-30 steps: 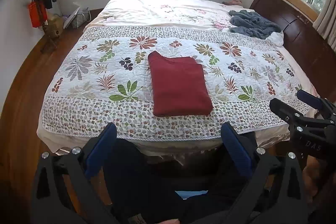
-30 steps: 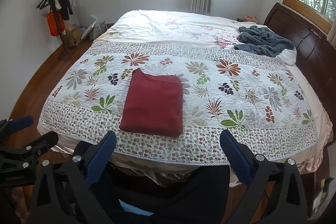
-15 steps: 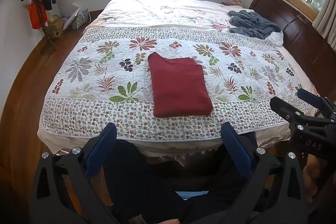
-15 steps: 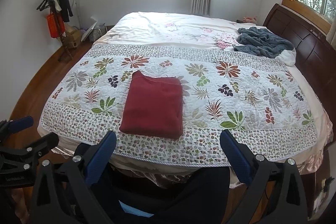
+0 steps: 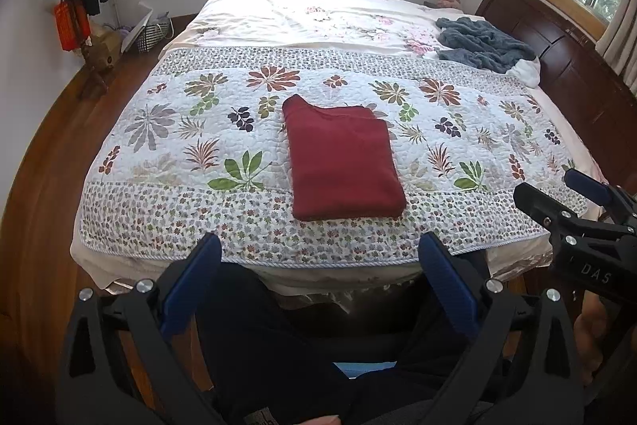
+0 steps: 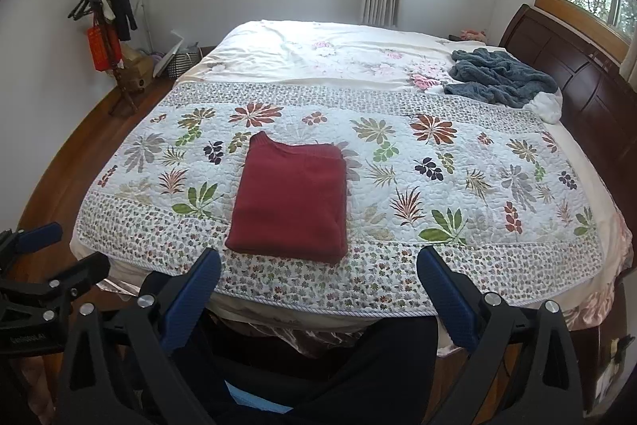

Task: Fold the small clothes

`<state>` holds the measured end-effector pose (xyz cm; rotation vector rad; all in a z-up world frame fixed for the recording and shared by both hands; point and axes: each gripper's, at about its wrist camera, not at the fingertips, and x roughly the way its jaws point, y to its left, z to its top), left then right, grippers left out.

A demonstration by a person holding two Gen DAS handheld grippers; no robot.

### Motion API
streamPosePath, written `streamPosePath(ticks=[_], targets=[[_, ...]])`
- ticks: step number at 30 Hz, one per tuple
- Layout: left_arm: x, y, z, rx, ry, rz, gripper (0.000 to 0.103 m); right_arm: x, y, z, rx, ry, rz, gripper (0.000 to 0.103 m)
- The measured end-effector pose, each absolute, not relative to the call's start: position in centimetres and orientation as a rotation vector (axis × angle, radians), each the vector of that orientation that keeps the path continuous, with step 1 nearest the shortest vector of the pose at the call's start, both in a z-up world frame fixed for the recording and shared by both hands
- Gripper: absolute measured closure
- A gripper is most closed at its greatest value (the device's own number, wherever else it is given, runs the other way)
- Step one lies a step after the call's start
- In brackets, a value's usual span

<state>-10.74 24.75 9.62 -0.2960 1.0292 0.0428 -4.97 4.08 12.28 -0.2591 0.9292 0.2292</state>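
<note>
- We see the red garment folded flat at the frame's centre, on the quilt.
- Our left gripper and right gripper stand wide open, holding nothing, at the bottom.

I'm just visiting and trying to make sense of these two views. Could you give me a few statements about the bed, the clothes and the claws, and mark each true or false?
1. The red garment lies folded on the flowered quilt. True.
2. The left claw is clamped on the red garment. False: it is open and empty, held back off the near edge of the bed.
3. A blue-grey blanket lies crumpled near the dark wooden headboard. True.
4. The right claw is shut. False: its fingers stand wide apart, holding nothing.
5. The red garment hangs on the coat stand. False: it rests on the bed.
</note>
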Motion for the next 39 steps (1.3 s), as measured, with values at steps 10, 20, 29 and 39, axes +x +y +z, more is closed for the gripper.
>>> streamPosePath(ticks=[10, 20, 29, 39], targets=[[-10.59, 24.74, 9.51, -0.295, 1.029, 0.038, 0.005, -4.81, 3.99, 12.15, -0.257, 0.928, 0.229, 0.004], [-10.65, 24.60, 9.56, -0.295, 1.029, 0.041, 0.005, -4.74, 3.92, 12.06, -0.258, 0.927, 0.229, 0.004], [-10.62, 24.60, 9.52, -0.294, 1.029, 0.039, 0.005, -4.69, 3.97, 11.98, -0.258, 0.928, 0.227, 0.004], [-10.52, 24.70, 9.48, -0.295, 1.031, 0.037, 0.005, -4.71, 4.14, 11.86, -0.253, 0.934, 0.225, 0.004]])
